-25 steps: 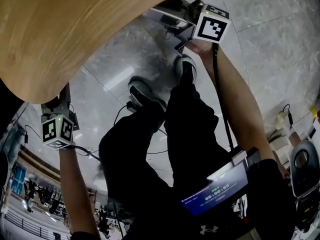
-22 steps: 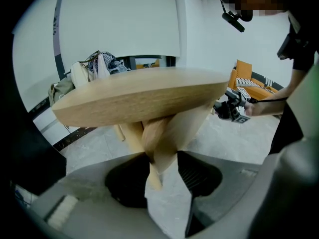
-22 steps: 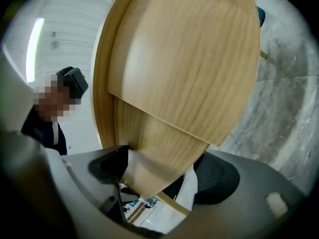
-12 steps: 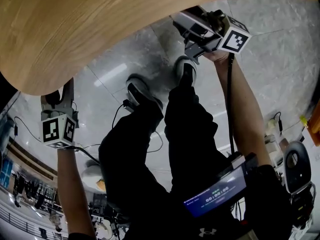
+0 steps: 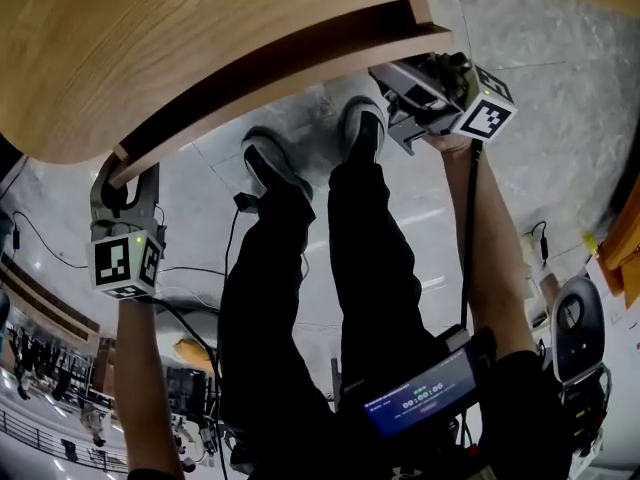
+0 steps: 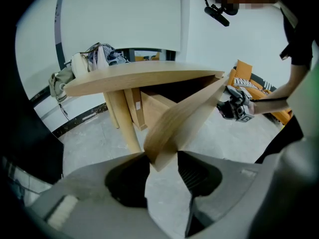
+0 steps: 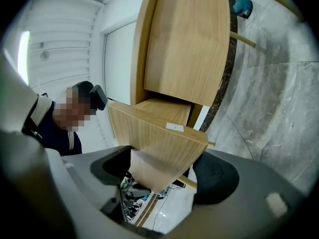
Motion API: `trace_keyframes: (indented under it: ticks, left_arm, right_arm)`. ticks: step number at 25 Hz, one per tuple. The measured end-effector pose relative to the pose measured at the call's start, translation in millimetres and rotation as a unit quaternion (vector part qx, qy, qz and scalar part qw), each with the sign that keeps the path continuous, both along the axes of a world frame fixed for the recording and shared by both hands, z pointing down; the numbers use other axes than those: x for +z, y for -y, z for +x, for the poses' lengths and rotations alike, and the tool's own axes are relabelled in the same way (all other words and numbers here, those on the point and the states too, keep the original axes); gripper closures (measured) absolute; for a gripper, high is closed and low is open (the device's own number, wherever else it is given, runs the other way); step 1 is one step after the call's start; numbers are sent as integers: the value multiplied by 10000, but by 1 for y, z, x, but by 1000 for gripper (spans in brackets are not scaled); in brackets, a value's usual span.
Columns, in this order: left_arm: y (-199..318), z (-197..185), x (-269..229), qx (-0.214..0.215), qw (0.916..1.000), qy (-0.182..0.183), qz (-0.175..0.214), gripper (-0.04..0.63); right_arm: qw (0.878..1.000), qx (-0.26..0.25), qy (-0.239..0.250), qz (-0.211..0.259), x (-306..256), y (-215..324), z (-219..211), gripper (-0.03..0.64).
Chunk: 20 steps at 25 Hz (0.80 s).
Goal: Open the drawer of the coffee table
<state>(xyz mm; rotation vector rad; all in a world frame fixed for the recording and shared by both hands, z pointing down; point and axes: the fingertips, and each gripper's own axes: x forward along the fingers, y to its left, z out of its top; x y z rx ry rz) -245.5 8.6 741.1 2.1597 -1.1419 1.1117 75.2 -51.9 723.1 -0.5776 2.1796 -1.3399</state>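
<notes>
The coffee table (image 5: 150,48) fills the top of the head view, and its drawer (image 5: 300,80) stands partly pulled out from under the wooden top, a dark gap showing between the top's edge and the drawer's front panel. The left gripper (image 6: 162,159) is closed on the left end of that front panel: in the left gripper view the panel's lower corner sits between the two jaws, which stand fairly wide apart because of the board's thickness and meet it on both sides. The right gripper (image 7: 162,169) has the panel's other end (the corner nearest a small white label (image 7: 174,127) on the drawer's side) wedged between its jaws in the same way, again at a wide setting, with the pads against the wood. In the head view the left gripper's marker cube (image 5: 125,264) hangs below the drawer's left end, and the right gripper reaches the right end from beside the person's shoes (image 5: 362,128), which stand on the marble floor (image 5: 540,88) just under the drawer. From the left gripper view the right gripper shows at the far end of the slanting panel.
</notes>
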Motion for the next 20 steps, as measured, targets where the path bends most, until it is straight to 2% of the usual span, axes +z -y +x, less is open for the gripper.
trace_keyframes:
  ticks: [9, 20]
  left_arm:
    - [-40, 2, 8, -21, 9996, 103, -280, 411]
    - [-57, 12, -2, -100, 9996, 129, -245, 411]
  right_arm:
    - [9995, -194, -93, -230, 10, -42, 3, 236]
    - [9992, -141, -19, -377, 5, -64, 13, 236]
